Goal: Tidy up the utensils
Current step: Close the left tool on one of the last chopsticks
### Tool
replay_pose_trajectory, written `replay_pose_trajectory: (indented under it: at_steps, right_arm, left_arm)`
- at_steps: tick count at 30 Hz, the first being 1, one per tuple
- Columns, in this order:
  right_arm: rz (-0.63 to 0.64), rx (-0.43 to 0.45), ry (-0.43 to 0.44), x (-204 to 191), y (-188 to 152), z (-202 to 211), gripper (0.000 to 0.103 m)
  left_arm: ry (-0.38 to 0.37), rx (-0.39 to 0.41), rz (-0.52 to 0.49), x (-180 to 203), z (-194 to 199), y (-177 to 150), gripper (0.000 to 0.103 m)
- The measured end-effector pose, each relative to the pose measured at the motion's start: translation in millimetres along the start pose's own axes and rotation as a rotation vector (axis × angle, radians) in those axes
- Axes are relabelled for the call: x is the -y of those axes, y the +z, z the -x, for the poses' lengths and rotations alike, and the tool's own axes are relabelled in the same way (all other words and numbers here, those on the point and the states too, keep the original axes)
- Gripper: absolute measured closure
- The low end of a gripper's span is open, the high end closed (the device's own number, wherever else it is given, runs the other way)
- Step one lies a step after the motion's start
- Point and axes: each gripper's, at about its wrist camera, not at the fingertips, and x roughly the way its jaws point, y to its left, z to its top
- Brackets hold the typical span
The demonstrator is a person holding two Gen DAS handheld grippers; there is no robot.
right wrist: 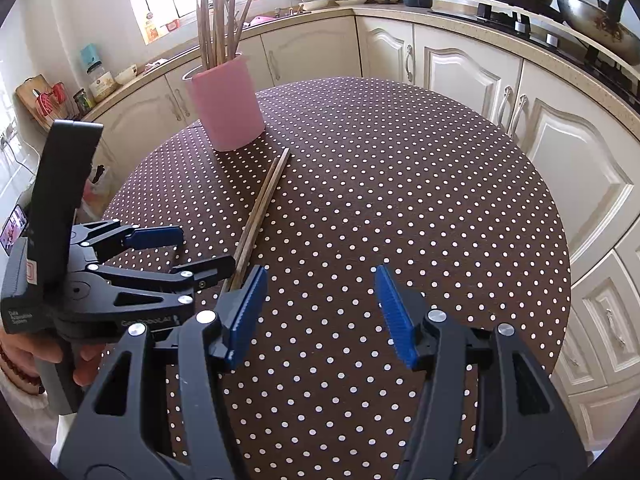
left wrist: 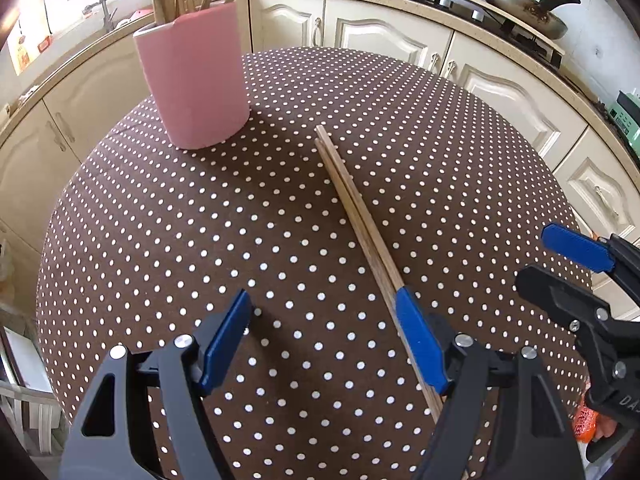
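Upright, pink cup crammed with chopsticks; two chopsticks loose on table, both jaws spread

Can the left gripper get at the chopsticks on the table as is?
Probably yes: left gripper is open, the chopsticks lie by one finger with nothing between.

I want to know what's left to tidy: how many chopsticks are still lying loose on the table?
2 chopsticks lie side by side on the dotted tablecloth, running from near the pink holder toward the hand-held grippers; their near ends are hidden.
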Motion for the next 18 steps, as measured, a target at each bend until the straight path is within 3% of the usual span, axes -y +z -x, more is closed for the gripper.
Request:
replay_pose_trajectory:
  at_steps: [9, 12, 16, 18]
  right_arm:
    - [-0.006, 0.003, 0.002, 5.9, 3.9, 3.0, 0.045]
    - [-0.007, 0.004, 0.001, 8.3, 4.9, 5.2, 0.045]
    - [-0.008, -0.004, -0.002, 8.5, 5.7, 4.0, 0.044]
    - [-0.003, -0.011, 0.004, 6.9, 7.0, 2.9, 0.044]
  left_arm:
    - [0.027, -0.048, 0.009, 12.0, -16.5, 25.6, 0.028]
    - [0.096, -0.049, -0.085, 27.7, -21.3, 28.8, 0.028]
    - [0.062, -0.081, -0.027, 23.2, -25.9, 36.7, 0.029]
    - [0.047, -0.067, -0.066, 24.1, -24.4, 37.3, 0.039]
